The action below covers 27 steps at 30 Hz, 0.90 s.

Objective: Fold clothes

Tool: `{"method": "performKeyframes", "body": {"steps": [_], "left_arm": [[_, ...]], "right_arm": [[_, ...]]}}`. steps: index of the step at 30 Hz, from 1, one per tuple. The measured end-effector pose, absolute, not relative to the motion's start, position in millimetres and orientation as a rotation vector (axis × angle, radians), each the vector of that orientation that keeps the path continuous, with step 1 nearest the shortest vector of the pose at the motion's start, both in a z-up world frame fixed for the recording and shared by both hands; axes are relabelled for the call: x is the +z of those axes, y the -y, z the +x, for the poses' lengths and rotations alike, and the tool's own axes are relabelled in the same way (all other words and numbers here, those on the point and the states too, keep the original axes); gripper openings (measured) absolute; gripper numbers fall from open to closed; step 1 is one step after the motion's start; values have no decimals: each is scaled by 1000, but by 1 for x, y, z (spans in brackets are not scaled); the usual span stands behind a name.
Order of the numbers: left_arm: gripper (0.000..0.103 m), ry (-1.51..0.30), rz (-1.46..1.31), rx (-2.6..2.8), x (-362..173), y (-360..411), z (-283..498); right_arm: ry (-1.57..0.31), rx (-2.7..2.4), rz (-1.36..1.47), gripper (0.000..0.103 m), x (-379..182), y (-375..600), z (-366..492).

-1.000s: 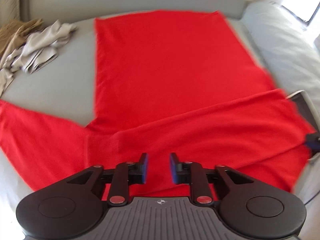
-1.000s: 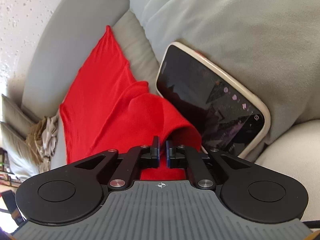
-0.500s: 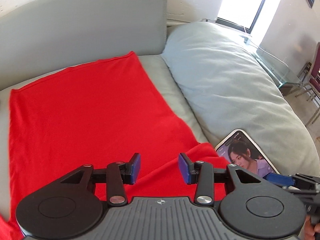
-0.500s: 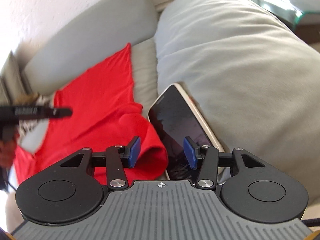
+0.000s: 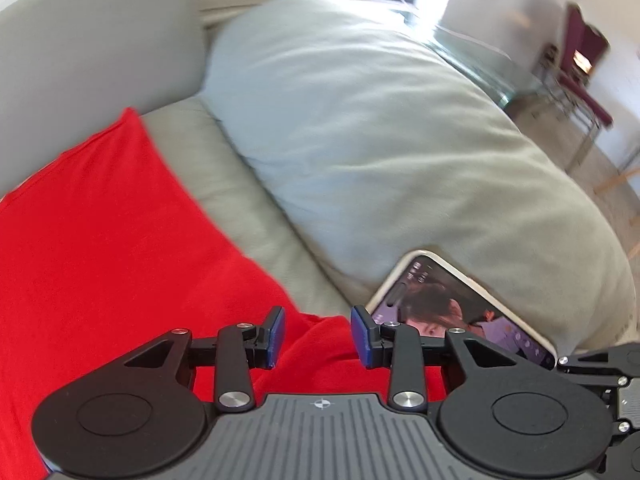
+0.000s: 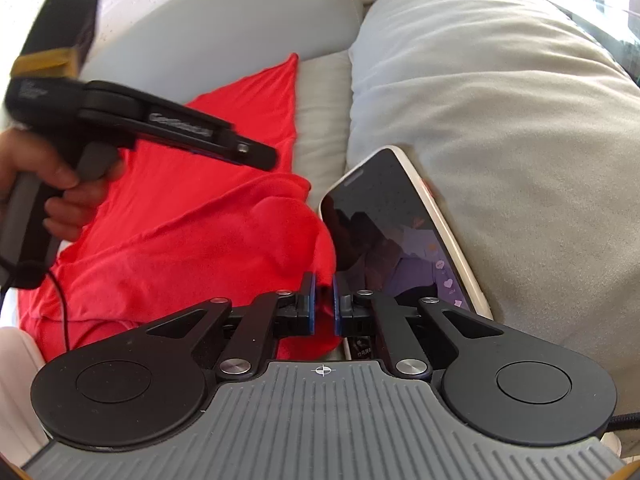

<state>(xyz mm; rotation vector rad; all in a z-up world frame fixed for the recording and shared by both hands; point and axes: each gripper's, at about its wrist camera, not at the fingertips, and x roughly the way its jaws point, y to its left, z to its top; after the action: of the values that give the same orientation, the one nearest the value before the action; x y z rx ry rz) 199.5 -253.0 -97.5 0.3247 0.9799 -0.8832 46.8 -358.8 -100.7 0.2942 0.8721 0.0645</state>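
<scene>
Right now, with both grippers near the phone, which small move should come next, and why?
Probably lift the right gripper a little toward the backrest. Its jaws have just been closing and pinch the red garment at its edge beside the phone. The left gripper is open above the cloth, holding nothing.

Left gripper [image 5: 318, 336]: swung across the red garment [image 5: 112, 240] from its wide middle to its right corner beside the phone [image 5: 460, 304]; jaws just eased narrower, apart over a fold.
Right gripper [image 6: 324, 300]: jaws sprang wide, then just closed, pinching the garment's bunched near corner.
View: the clothes pile at far left gone; chairs [image 5: 580, 64] now in sight.
</scene>
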Motion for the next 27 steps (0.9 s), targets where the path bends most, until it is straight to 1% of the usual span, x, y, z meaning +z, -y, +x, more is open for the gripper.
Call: {"method": "performKeyframes", "body": {"steps": [5, 6, 7, 8, 9, 11, 12, 15, 17, 20, 21, 22, 23, 24, 25, 27], "left_arm": [[32, -1015, 478, -941, -109, 277, 196], [30, -1020, 488, -940, -111, 278, 196], [23, -1024, 497, -938, -113, 279, 196], [19, -1032, 495, -942, -114, 280, 197], [9, -1040, 493, -947, -116, 281, 197], [4, -1035, 470, -937, -116, 279, 199], [4, -1033, 458, -932, -116, 278, 199], [3, -1009, 345, -854, -115, 269, 210], [3, -1008, 272, -811, -116, 263, 216], [3, -986, 248, -780, -120, 263, 213], [6, -981, 247, -772, -121, 265, 212], [14, -971, 245, -756, -120, 266, 211], [18, -945, 243, -730, -117, 267, 210], [18, -919, 233, -712, -111, 266, 208], [25, -898, 221, -706, -104, 263, 207], [32, -856, 196, -695, -88, 257, 203]], "right_arm": [[-873, 74, 288, 9, -100, 356, 47], [-874, 76, 288, 9, -100, 356, 47], [-873, 79, 289, 9, -100, 356, 47], [-873, 81, 291, 9, -100, 356, 46], [-873, 82, 291, 9, -100, 356, 46], [-875, 84, 293, 8, -100, 356, 46], [-878, 83, 292, 5, -100, 356, 46], [-882, 68, 293, 2, -100, 357, 44], [-887, 48, 301, 2, -101, 357, 42], [-905, 19, 312, 1, -102, 356, 42], [-912, 11, 314, 1, -102, 356, 42], [-919, 3, 317, 1, -102, 356, 42], [-926, 1, 313, 2, -101, 355, 43], [-932, -3, 307, 2, -101, 354, 43], [-943, -9, 304, 3, -100, 353, 42], [-971, -29, 296, 10, -97, 352, 38]]}}
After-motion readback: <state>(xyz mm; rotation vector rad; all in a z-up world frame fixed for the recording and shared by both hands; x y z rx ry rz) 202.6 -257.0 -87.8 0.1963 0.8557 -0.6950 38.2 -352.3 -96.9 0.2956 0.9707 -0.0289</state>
